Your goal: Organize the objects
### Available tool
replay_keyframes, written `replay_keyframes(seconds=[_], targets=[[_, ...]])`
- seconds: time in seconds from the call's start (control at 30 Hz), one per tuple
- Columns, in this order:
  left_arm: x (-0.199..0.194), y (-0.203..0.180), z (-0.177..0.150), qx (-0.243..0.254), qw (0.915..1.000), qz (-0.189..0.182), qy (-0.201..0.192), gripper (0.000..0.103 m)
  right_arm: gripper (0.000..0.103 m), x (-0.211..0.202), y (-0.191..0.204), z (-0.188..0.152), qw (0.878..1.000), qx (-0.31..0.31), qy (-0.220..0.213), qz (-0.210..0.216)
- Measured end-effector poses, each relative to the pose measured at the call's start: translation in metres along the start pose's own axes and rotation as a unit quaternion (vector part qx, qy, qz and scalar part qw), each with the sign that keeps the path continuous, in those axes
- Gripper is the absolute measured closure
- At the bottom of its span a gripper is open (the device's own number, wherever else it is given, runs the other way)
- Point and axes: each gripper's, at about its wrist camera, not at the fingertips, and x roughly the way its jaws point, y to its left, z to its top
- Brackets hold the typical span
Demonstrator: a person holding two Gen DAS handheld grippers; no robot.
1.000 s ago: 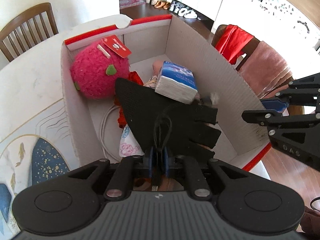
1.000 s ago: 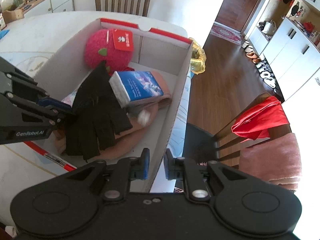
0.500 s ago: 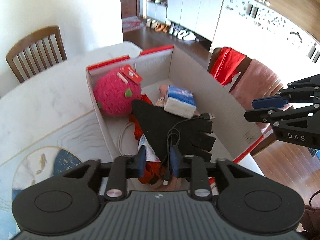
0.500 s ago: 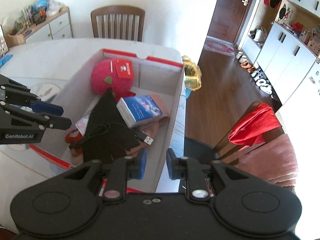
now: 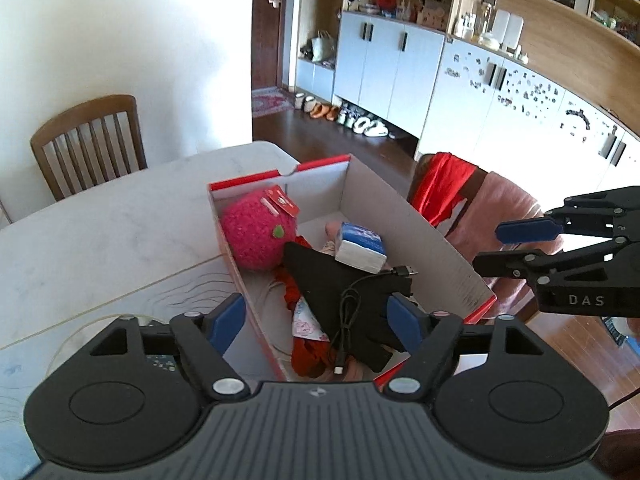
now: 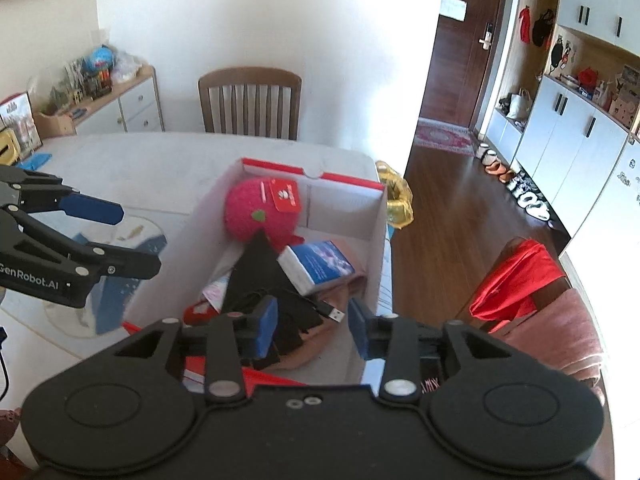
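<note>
Tabletop box: black cable lengthwise, USB plug toward far-right wall.

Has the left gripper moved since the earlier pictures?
Yes. The left gripper, fingers opening and empty, has pulled up and back from the cardboard box, which now looks smaller.

A red-rimmed box with pale grey walls holds a shaggy pink plush with a red tag, a black glove, a black cable and a blue-and-white pack.
</note>
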Motion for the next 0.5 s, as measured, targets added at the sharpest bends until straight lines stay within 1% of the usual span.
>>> replay_keyframes(seconds=[0.07,0.1,0.17,0.23,0.3,0.37,0.4,0.47,0.5], targets=[[-0.007,0.003,-0.003,0.0,1.0,0.002,-0.007,0.021,0.055,-0.006,0.004,-0.001,1.0,0.0,-0.012,0.005],[-0.01,0.005,-0.004,-0.003,0.9999,-0.001,-0.01,0.021,0.053,-0.009,0.006,-0.001,1.0,-0.001,-0.017,0.006],[-0.015,0.009,-0.007,-0.008,0.9999,0.0,-0.013,0.017,0.045,-0.014,0.01,-0.002,1.0,0.0,-0.027,0.01],[-0.02,0.013,-0.011,-0.01,0.9998,0.002,-0.017,0.015,0.039,-0.019,0.014,-0.003,0.999,0.003,-0.036,0.015],[-0.024,0.016,-0.015,-0.013,0.9997,0.001,-0.018,0.012,0.037,-0.022,0.017,-0.004,0.999,0.005,-0.042,0.018],[-0.028,0.019,-0.019,-0.017,0.9996,0.0,-0.02,0.007,0.029,-0.026,0.022,-0.007,0.999,0.005,-0.048,0.018],[-0.029,0.02,-0.021,-0.019,0.9996,0.0,-0.021,0.002,0.027,-0.028,0.024,-0.008,0.998,0.004,-0.051,0.02],[-0.033,0.023,-0.025,-0.021,0.9995,-0.001,-0.024,0.001,0.017,-0.03,0.028,-0.01,0.998,0.003,-0.058,0.023],[-0.034,0.024,-0.027,-0.023,0.9994,-0.003,-0.025,0.001,0.015,-0.032,0.03,-0.011,0.998,0.003,-0.062,0.024]])
